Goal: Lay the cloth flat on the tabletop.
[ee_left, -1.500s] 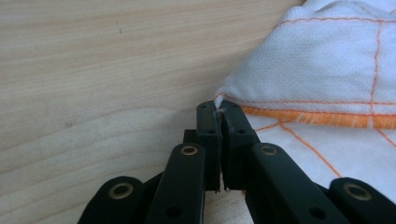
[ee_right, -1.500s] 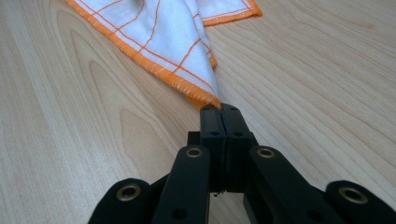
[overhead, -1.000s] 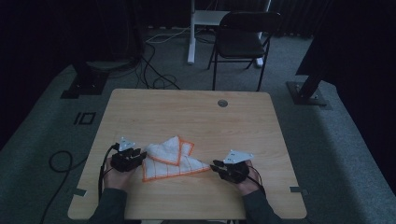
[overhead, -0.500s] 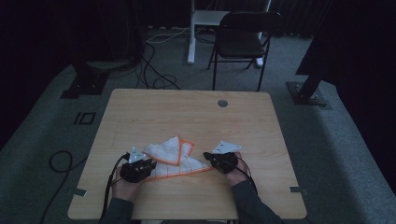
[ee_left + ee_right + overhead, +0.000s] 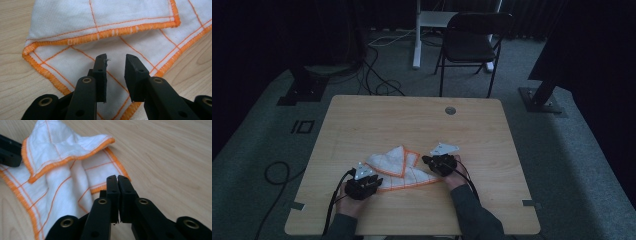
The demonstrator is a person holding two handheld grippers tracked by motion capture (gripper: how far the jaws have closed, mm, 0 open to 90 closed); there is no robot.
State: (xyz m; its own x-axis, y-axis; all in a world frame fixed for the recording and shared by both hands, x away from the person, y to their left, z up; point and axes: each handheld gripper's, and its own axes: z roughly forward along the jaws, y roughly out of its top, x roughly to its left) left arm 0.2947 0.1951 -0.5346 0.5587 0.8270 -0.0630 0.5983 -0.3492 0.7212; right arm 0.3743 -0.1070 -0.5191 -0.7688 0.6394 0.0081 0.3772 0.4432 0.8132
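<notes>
The far background of the high view is lost in darkness, and the near edge of the cloth (image 5: 397, 172) is partly covered there by both hands. The cloth, a soft white woven square with orange overlocked hems and thin orange grid lines, is seen lying loosely folded on the pale wood-grain table (image 5: 412, 125), toward its near edge. At the cloth's left corner the left gripper (image 5: 116, 65) is held with its black jaws partly apart, just closed a little, cloth beneath but not pinched. At the cloth's right edge the right gripper (image 5: 117, 180) is seen pressed fully together; whether cloth is nipped cannot be told.
</notes>
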